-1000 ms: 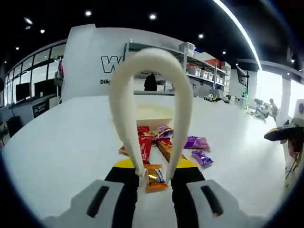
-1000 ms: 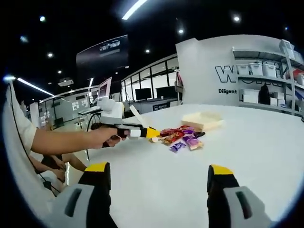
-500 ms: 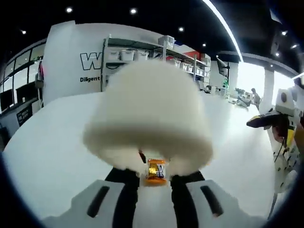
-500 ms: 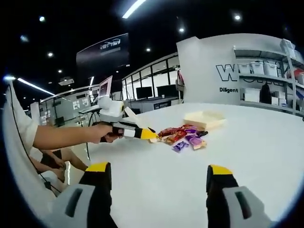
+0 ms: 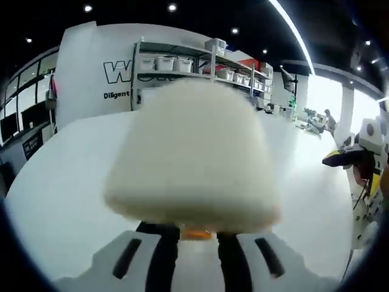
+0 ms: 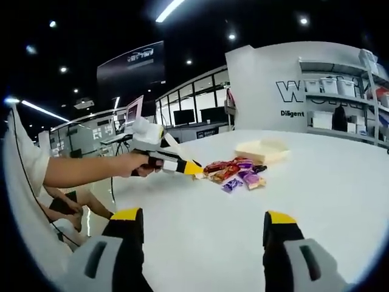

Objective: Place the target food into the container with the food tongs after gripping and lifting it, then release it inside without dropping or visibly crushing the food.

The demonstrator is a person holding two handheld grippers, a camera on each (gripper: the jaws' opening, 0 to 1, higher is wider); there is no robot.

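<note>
**A:** Showroom-sized hall, dark ceiling with spotlights, shelving [image 6: 343, 100] along the back wall. What's on the white counter [image 6: 316, 201]?

**B:** From the right gripper view: a shallow tan container [image 6: 262, 150] sits well back. The heap of wrapped candy bars [image 6: 238, 173] lies near it, at about 7 o'clock from it. Nothing stands between them.

**A:** And the left tongs [image 6: 189, 168]?

**B:** They are held by a hand [image 6: 143, 165] and closed narrow on the white plastic food tongs [image 5: 191, 152]. The food tongs loom blurred right in front of that camera. A sliver of an orange-wrapped candy [image 5: 197, 232] shows under them, at 6 o'clock, at the heap's 9 o'clock edge. I can't tell whether it's pinched or merely lying there.

**A:** How will it handle?

**B:** Light, I'd judge, with slick foil and a filling that could dent. Take it across the middle, on its flat faces, with gentle pressure. The springy food tongs could slip on the wrapper.

**A:** The right tongs [image 6: 202, 215]?

**B:** Spread wide, holding nothing, hovering low over bare counter, well apart from the heap. A seated person is at 9 o'clock, clear of the path.
</note>
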